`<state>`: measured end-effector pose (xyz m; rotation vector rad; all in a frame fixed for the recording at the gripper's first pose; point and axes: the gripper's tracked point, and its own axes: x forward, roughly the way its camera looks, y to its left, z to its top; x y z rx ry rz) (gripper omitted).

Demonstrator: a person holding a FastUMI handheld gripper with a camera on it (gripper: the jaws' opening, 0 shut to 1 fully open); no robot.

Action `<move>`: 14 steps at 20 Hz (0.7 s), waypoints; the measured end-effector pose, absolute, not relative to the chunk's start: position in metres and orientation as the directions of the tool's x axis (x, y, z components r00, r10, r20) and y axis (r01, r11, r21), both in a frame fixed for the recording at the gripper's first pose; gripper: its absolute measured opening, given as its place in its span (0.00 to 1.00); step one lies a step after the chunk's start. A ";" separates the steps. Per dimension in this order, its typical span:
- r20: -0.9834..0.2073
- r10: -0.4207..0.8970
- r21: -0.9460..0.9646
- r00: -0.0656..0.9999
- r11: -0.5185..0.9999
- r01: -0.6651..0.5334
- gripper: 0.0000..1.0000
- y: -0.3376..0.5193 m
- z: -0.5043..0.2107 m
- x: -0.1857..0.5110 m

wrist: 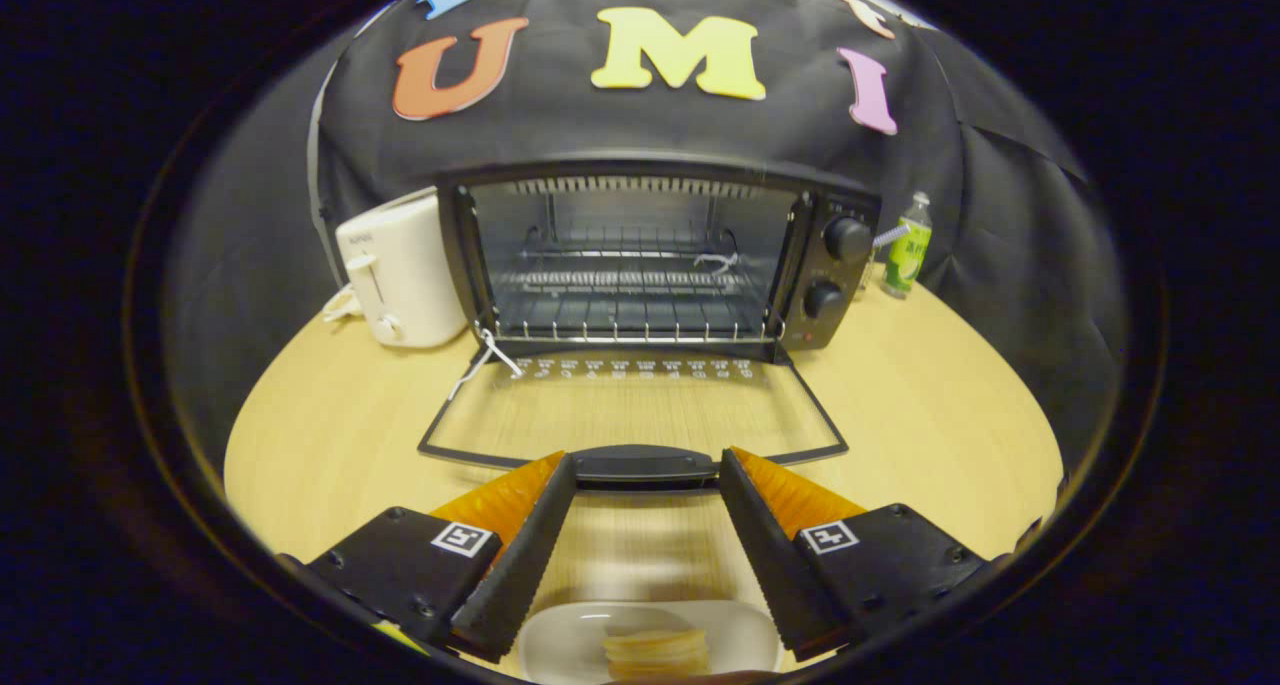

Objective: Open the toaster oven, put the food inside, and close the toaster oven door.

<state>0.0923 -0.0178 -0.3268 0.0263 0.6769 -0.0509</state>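
On the pale wooden table point(930, 405), against the black cloth wall, the toaster oven point(650, 255) is seen standing with its cavity facing the gripper, so that the inside can be reached straight on. Its glass door point(630, 410) has been let down flat onto the table, hinged at the oven's lower front edge, which leaves the wire rack point(630, 295) exposed and free to take the food; the opening step is therefore judged done. The door's dark handle point(645, 465) lies at the near edge, just at the fingertips. A white pop-up toaster point(395, 270) is set touching or just beside the oven's left wall, out of the door's path, and a green bottle point(908, 245) is placed to the oven's right, near the wall and well apart from the work area. Two control knobs point(845, 237) are mounted on the oven's right panel, beside the cavity. Below the fingers, nearer than the door handle, a white dish point(745, 635) is seen with a stack of round, pale biscuits or crisps point(655, 653) on it; this food is judged to be what must go in, and it has not yet been picked up. The gripper point(645, 475) is held released, its fingers spread wide with nothing between them, apparently readied to come down on the dish or the stack.
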 end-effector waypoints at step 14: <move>-0.592 0.019 -0.042 0.806 0.998 -0.054 0.99 -0.001 -0.313 -0.024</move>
